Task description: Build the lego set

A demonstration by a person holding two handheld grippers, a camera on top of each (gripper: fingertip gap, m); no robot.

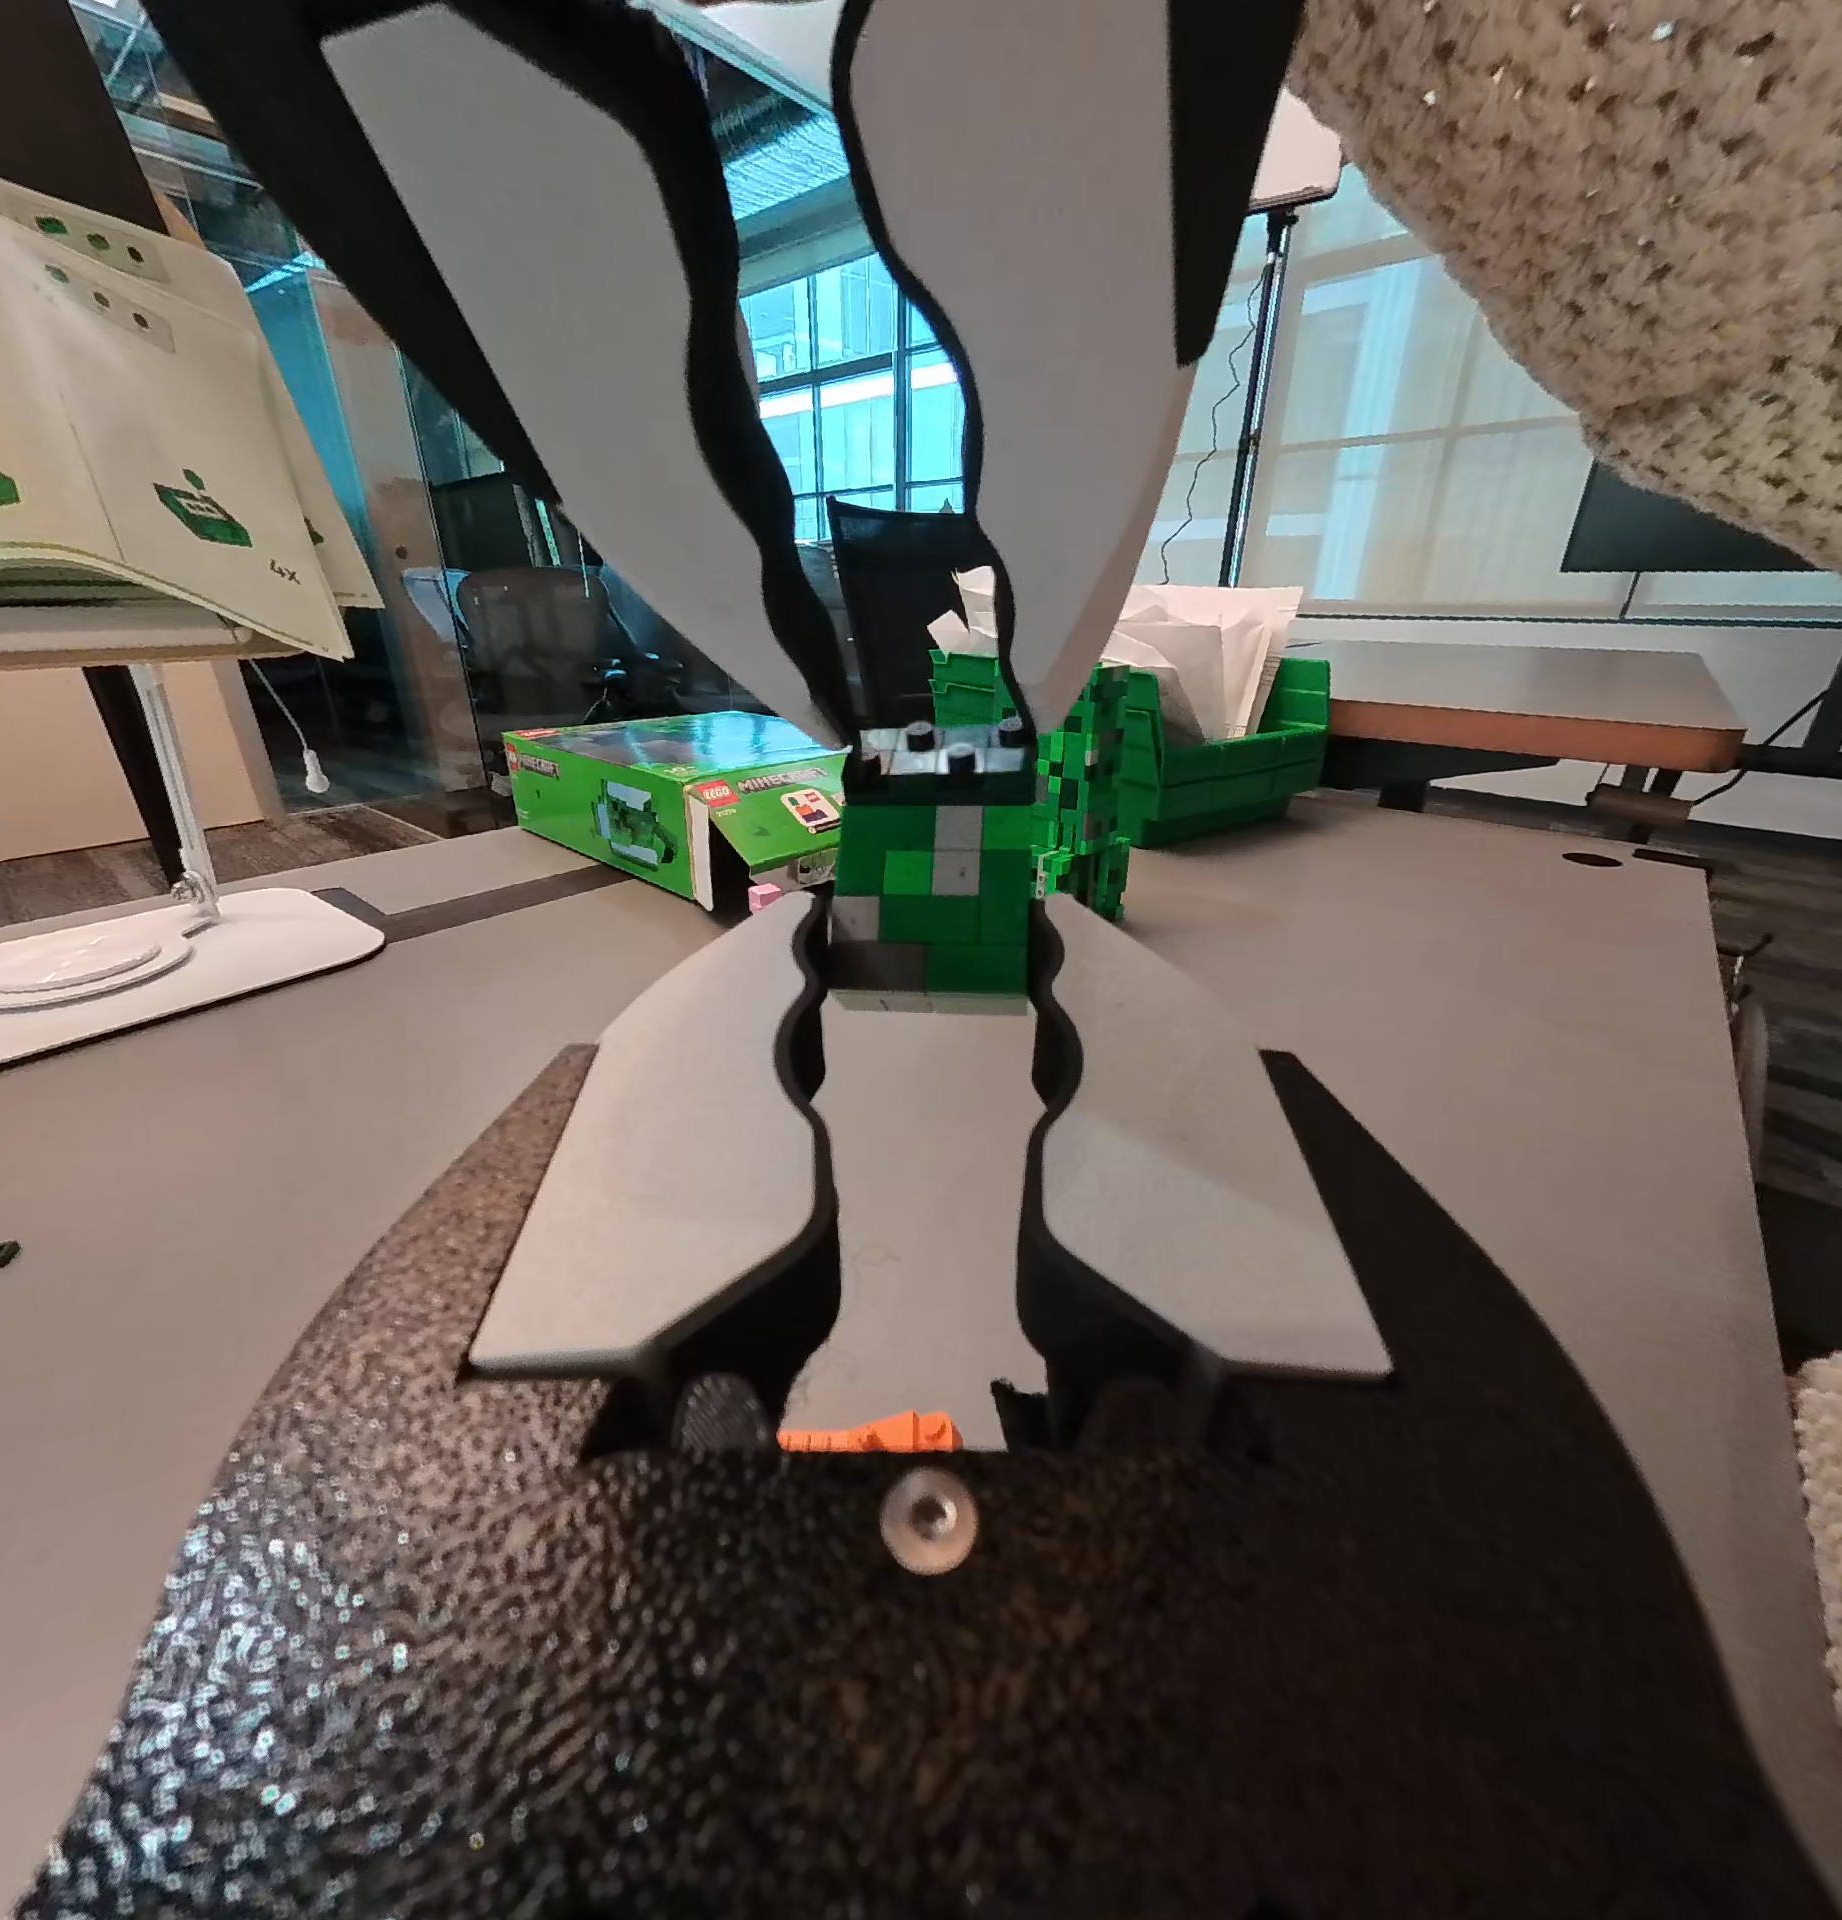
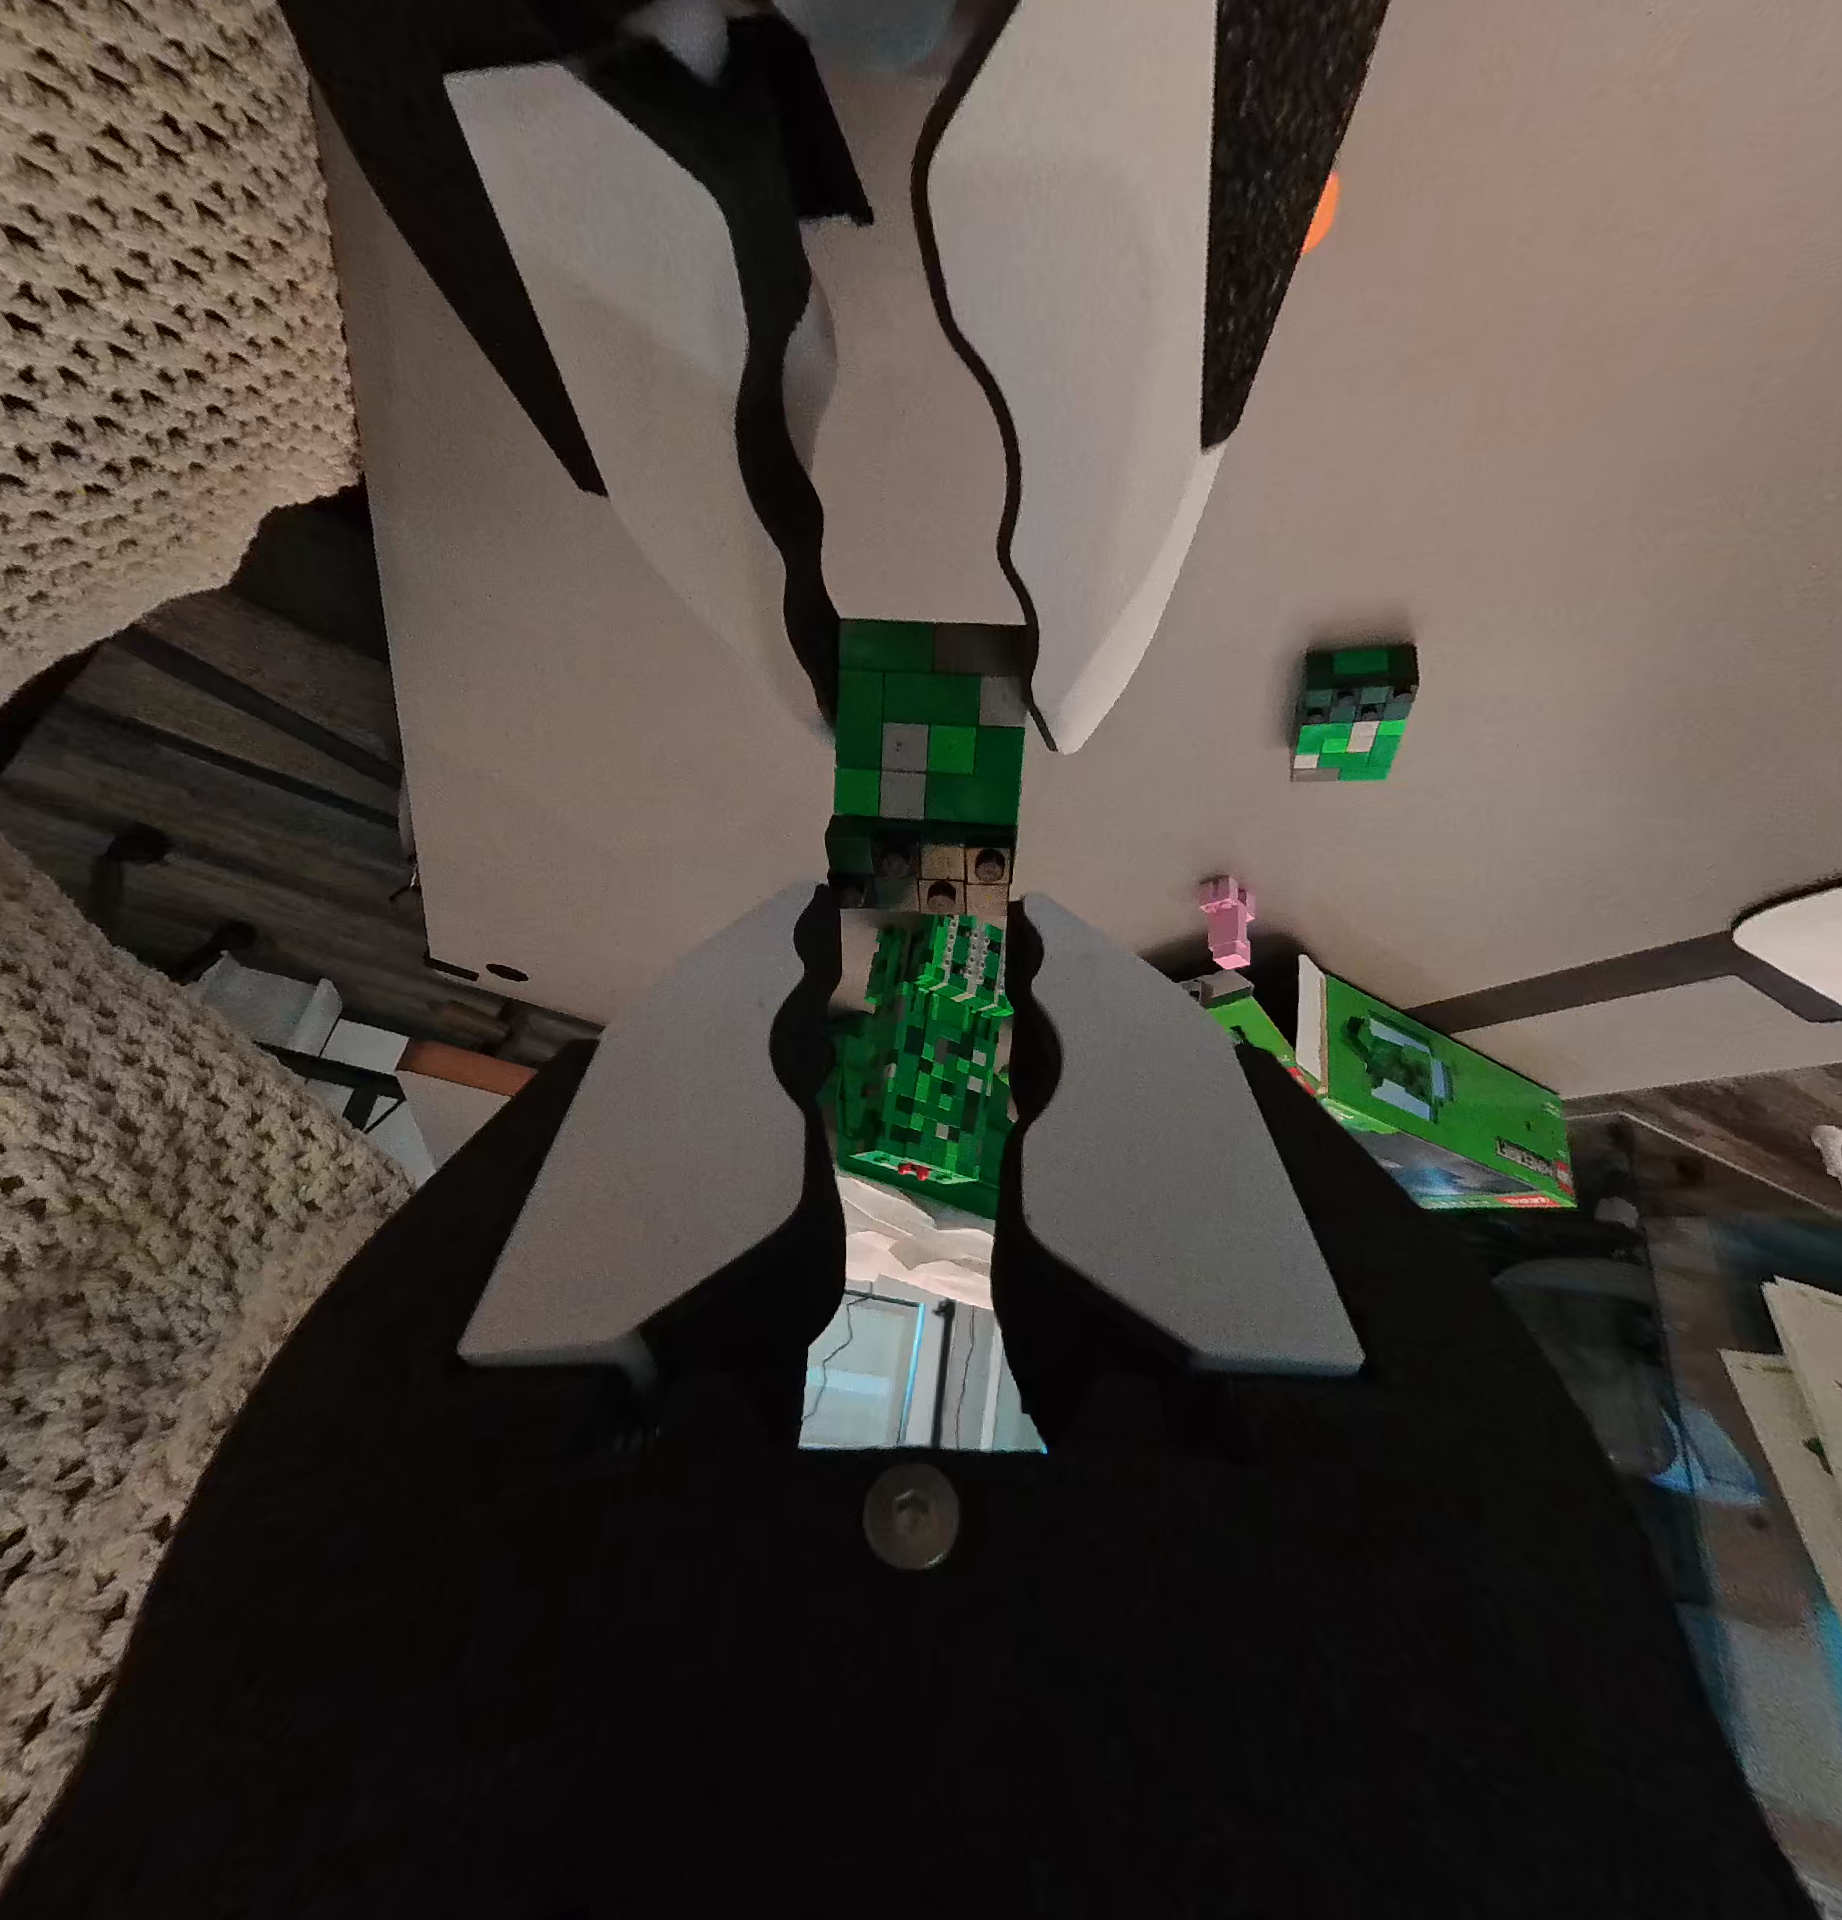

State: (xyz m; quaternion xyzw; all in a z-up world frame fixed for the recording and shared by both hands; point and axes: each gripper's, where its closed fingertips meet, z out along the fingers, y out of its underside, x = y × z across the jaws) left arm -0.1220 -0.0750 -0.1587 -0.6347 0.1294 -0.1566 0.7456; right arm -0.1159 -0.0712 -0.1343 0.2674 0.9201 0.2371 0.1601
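left hand-held gripper (image 1: 932, 961) clamped on square green-and-grey brick block (image 1: 932, 894), steadied above grey bench (image 1: 1416, 1039); right hand-held gripper (image 2: 922, 904) closed on block's studded top, likely pressing pieces home.

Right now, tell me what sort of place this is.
Probably an office. A grey desk stands before glass partitions and large windows, with mesh office chairs behind and a white lamp base on the desk.
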